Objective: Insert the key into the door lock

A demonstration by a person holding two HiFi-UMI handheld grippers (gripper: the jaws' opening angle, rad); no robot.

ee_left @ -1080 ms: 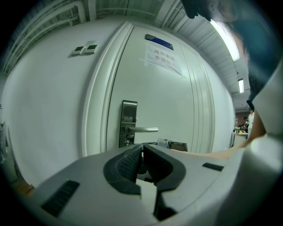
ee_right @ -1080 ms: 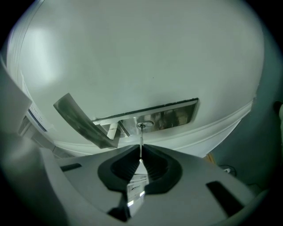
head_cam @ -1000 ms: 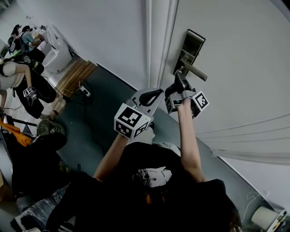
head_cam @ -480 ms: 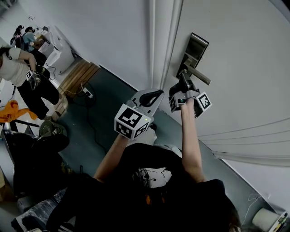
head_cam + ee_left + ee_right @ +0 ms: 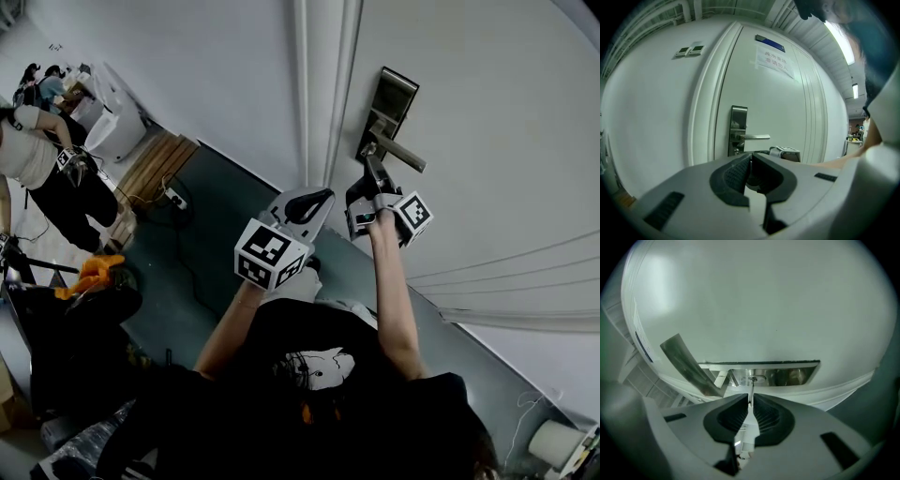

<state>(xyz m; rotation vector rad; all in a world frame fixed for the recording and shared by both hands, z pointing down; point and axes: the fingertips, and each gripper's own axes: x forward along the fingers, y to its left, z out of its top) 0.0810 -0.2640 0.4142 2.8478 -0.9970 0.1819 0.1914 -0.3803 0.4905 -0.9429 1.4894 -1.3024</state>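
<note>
The white door carries a silver lock plate (image 5: 395, 95) with a lever handle (image 5: 397, 155) below it. My right gripper (image 5: 368, 174) reaches up under the handle and is shut on a thin metal key (image 5: 750, 394). In the right gripper view the key's tip touches the round keyhole (image 5: 753, 379) on the lock plate (image 5: 792, 375), and the handle (image 5: 686, 363) slants off to the left. How deep the key sits cannot be told. My left gripper (image 5: 305, 202) hangs lower, left of the right one, shut on nothing. The left gripper (image 5: 750, 159) faces the lock plate (image 5: 738, 119) from farther back.
A door frame (image 5: 323, 84) runs beside the lock, with white wall to its left. On the floor at left lie a wooden pallet (image 5: 155, 164) and a power strip (image 5: 173, 197). A person (image 5: 37, 178) stands at far left near an orange cloth (image 5: 92, 274).
My right gripper with the key has crept up toward the lock plate. The left gripper has stayed where it was. The person at far left has moved about.
</note>
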